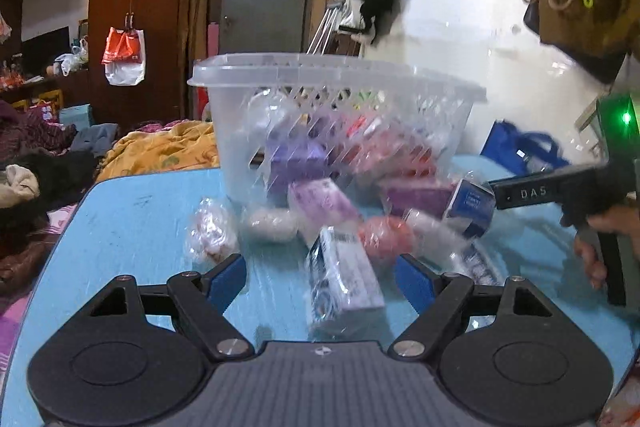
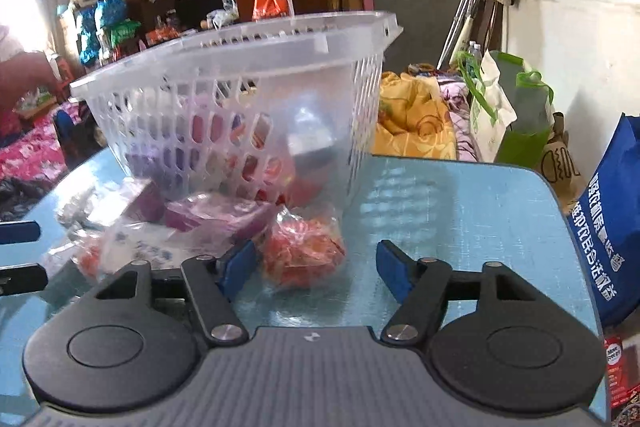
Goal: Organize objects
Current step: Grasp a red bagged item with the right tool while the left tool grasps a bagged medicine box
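Note:
A clear plastic basket (image 1: 280,75) stands on the blue table (image 1: 132,211) and holds several wrapped packets. It also shows in the right wrist view (image 2: 224,67). More wrapped packets lie in front of it. My left gripper (image 1: 320,277) is open, its jaws on either side of a wrapped white and purple box (image 1: 344,275). My right gripper (image 2: 316,267) is open, with a red-orange wrapped bundle (image 2: 304,251) just ahead between its fingers. In the left wrist view the right gripper's black finger (image 1: 532,191) sits beside a small blue box (image 1: 470,207).
A purple packet (image 1: 320,203), white wrapped bundles (image 1: 272,223) and a red bundle (image 1: 384,235) crowd the table before the basket. A blue bag (image 2: 608,227) stands at the table's right edge. Bedding and clothes lie beyond the far edge.

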Demonstrator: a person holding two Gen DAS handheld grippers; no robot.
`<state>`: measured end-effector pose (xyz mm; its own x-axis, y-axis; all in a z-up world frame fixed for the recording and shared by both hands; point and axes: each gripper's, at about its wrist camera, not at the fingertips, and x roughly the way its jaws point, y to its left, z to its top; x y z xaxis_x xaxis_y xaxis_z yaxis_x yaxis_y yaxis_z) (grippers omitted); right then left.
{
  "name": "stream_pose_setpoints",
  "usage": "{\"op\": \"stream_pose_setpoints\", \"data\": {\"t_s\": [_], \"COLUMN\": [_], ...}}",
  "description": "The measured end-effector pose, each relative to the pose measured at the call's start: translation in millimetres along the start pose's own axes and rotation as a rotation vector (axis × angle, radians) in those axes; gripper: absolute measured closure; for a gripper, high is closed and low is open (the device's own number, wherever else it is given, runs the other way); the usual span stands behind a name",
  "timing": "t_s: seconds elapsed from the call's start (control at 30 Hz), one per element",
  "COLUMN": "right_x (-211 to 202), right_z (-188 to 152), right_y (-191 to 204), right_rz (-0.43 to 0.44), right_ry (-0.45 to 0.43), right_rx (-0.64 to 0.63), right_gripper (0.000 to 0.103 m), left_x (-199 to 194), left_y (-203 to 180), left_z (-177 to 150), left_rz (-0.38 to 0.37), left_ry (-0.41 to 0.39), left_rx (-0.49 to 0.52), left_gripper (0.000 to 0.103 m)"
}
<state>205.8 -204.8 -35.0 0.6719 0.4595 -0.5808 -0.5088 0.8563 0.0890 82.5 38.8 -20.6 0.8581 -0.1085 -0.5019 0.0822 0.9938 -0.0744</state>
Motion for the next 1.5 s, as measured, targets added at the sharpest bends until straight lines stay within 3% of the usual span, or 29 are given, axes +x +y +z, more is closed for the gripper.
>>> {"op": "stream_pose_setpoints", "data": {"t_s": [0.07, 0.17, 0.2, 0.27, 0.3, 0.33, 0.53, 0.8, 1.5], "right_x": [4, 3, 2, -1, -3, -5, -27, -34, -42], "right_z": [0, -1, -1, -1, -2, -2, -8, -8, -13], "right_y": [-5, -8, -8, -6, -5, -5, -9, -5, 3], "right_rz": [0.005, 0.004, 0.003, -0.007, -0.01, -0.01, 0.023, 0.028, 0.029], "right_ry": [0.017, 0.009, 0.005, -0.013, -0.024, -0.037, -0.164, -0.211, -0.262], "right_rx": [0.023, 0.029, 0.026, 0.018, 0.017, 0.02, 0.049, 0.03, -0.005], "right_gripper": [0.054, 0.054, 0.054, 0.054, 0.054, 0.054, 0.054, 0.054, 0.054], "left_x": [0, 3, 5, 9, 11, 9, -4, -19, -24], "left_y": [-3, -5, -5, -8, -8, -8, -2, -2, -1], "left_z": [-1, -1, -1, 0, -1, -1, -6, -9, -10], "left_rz": [0.019, 0.036, 0.037, 0.045, 0.039, 0.024, 0.002, -0.015, -0.012], "left_ry": [-0.002, 0.011, 0.018, 0.041, 0.047, 0.035, -0.063, -0.168, -0.195], "left_rx": [0.011, 0.021, 0.022, 0.034, 0.038, 0.041, -0.001, 0.01, 0.018], "left_gripper": [0.019, 0.024, 0.031, 0.056, 0.057, 0.065, 0.065, 0.065, 0.065]}}
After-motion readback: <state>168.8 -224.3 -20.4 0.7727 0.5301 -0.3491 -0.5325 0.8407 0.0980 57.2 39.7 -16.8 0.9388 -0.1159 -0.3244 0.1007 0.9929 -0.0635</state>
